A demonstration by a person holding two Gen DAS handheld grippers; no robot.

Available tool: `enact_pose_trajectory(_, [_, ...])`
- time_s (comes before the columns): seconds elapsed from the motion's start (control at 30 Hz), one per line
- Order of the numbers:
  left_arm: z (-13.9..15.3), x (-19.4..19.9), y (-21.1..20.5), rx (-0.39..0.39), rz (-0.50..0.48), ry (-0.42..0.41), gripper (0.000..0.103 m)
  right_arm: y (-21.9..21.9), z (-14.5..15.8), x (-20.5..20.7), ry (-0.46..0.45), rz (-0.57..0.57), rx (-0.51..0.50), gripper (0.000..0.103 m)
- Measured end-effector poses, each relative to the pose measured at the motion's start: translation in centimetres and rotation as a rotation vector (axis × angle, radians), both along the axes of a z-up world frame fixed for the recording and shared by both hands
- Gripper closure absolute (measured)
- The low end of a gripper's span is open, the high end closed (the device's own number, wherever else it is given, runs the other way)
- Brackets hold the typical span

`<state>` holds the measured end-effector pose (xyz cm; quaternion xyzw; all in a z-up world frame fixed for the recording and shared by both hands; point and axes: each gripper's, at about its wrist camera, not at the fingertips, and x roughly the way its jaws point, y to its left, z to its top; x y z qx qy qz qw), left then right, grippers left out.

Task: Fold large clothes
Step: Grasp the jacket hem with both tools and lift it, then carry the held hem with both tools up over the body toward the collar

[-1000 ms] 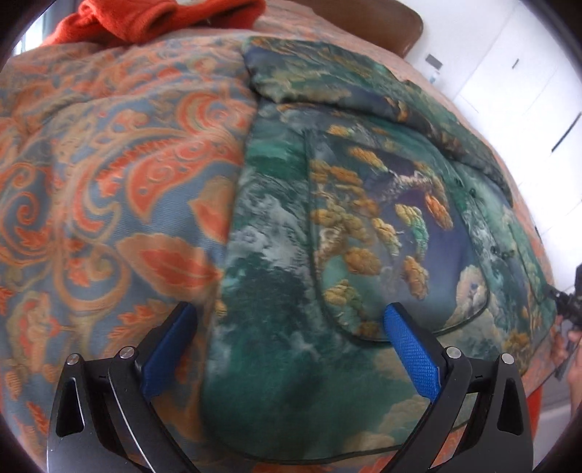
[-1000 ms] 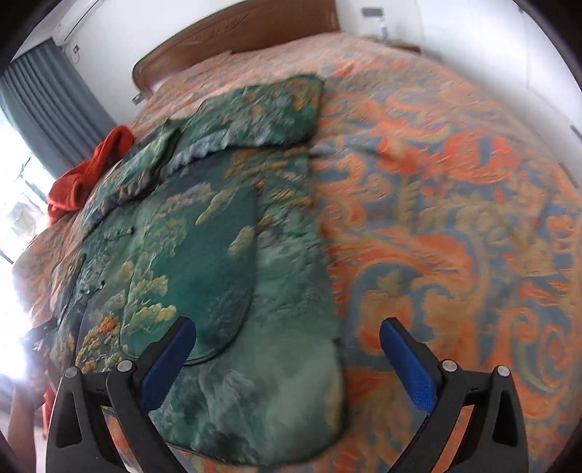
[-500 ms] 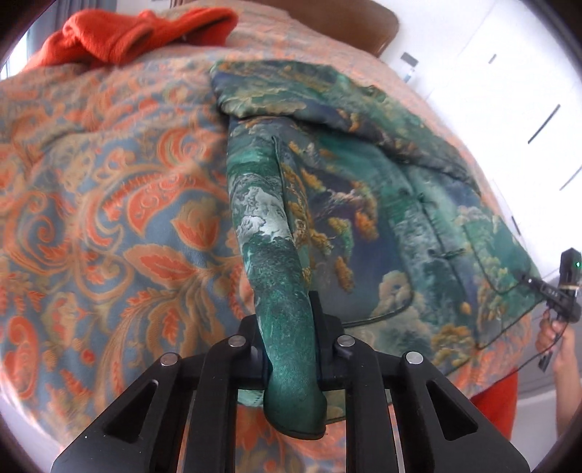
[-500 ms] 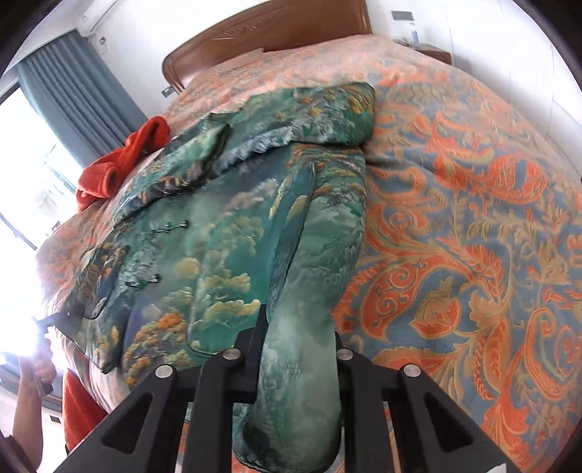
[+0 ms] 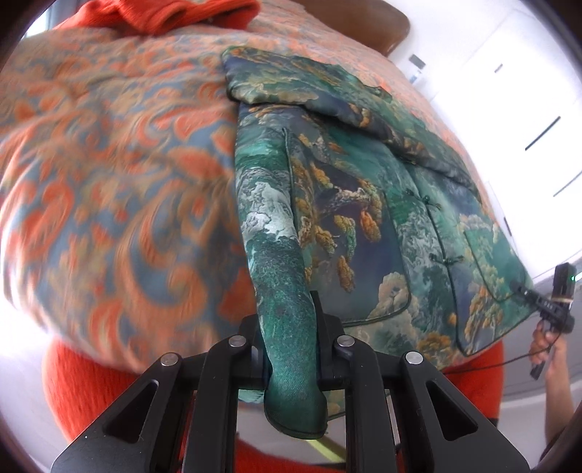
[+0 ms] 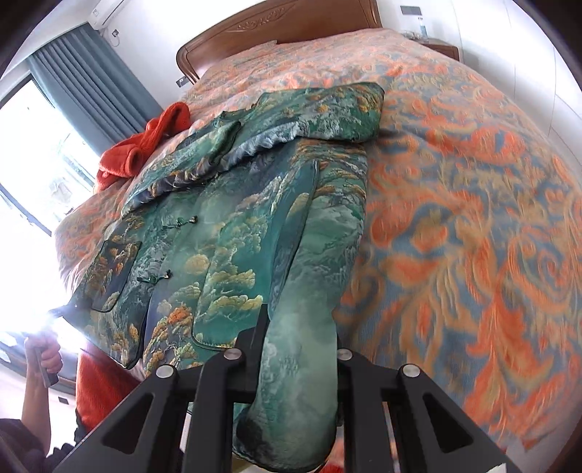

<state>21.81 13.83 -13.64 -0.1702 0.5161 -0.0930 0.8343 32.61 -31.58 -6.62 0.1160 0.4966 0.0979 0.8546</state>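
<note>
Left claw (image 5: 291, 349) is clamped tight on a bunched ridge of the green jacket (image 5: 363, 203), low and centre in the left wrist view, the hem corner drooping out below the black fingers. A second ago those blue-padded jaws stood wide over flat cloth; now they are pinched together and the fabric rises off the bed in a taut fold running up the frame from the grip. Same story on the other side: right claw (image 6: 298, 364) is closed on the opposite hem corner of the jacket (image 6: 218, 254), low centre of the right wrist view, where a second ago it straddled the edge with jaws apart. Both claws tilt steeply downward at the cloth and have come up and away from the mattress, and the bedspread (image 5: 109, 163) blurs at the sides. In the left wrist view the right claw shows small at the far right edge, with a hand (image 5: 545, 349) gripping its handle beneath; in the right wrist view a hand (image 6: 43, 353) sits at the lower left in window glare. The jacket's body lies buttoned, front up, across the orange-patterned bedspread (image 6: 473, 182), sleeves folded over near the collar. An orange garment (image 6: 142, 145) lies bunched at the upper left, beyond it the wooden headboard (image 6: 283, 29) and grey curtain (image 6: 94, 83).
</note>
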Motion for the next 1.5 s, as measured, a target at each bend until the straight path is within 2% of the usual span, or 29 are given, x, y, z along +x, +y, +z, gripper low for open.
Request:
enact_pose_trajectory(0.2, [0.2, -1.4, 0.1, 0.024, -0.022, 0.024, 0.089, 0.7, 0.2, -3.9, 0.042, 0.025, -0.009, 0.086])
enact_pose_trajectory(0.4, [0.9, -1.2, 0.2, 0.031, -0.026, 0.053, 0.089, 1.6, 0.6, -7.6, 0.081, 0.052, -0.017, 0.087])
enact_pose_trajectory(0.7, [1.3, -0.4, 0.5, 0.029, -0.045, 0.145, 0.089, 2.0, -0.4, -12.8, 0.179, 0.051, 0.011, 0.089])
enact_pose_trajectory(0.87, [3.7, 2.1, 1.0, 0.002, -0.047, 0.142, 0.09, 2.6, 0.0, -14.4, 0.213, 0.067, 0.025, 0.091])
enact_pose_trajectory(0.97, [6.7, 4.4, 2.4, -0.072, -0.032, 0.087, 0.09, 2.2, 2.2, -14.3, 0.187, 0.044, 0.119, 0.092])
enact_pose_trajectory(1.1, [11.5, 9.3, 4.1, -0.152, -0.008, -0.041, 0.091, 0.7, 6.3, -12.4, 0.083, 0.02, 0.257, 0.092])
enact_pose_trajectory(1.23, [14.7, 18.3, 5.1, -0.221, 0.024, -0.15, 0.091, -0.2, 9.9, -7.4, -0.043, 0.013, 0.335, 0.092])
enact_pose_trajectory(1.37, [14.7, 28.9, 4.7, -0.139, 0.041, -0.181, 0.09, -0.4, 11.4, 1.0, -0.129, -0.011, 0.384, 0.092])
enact_pose_trajectory(1.4, [14.3, 31.9, 4.5, -0.111, 0.059, -0.175, 0.09, -0.7, 11.3, 3.9, -0.134, -0.031, 0.399, 0.092])
enact_pose_trajectory(1.5, [12.0, 37.6, 3.9, -0.058, 0.094, -0.147, 0.087, -1.6, 9.0, 10.9, -0.116, -0.111, 0.417, 0.092])
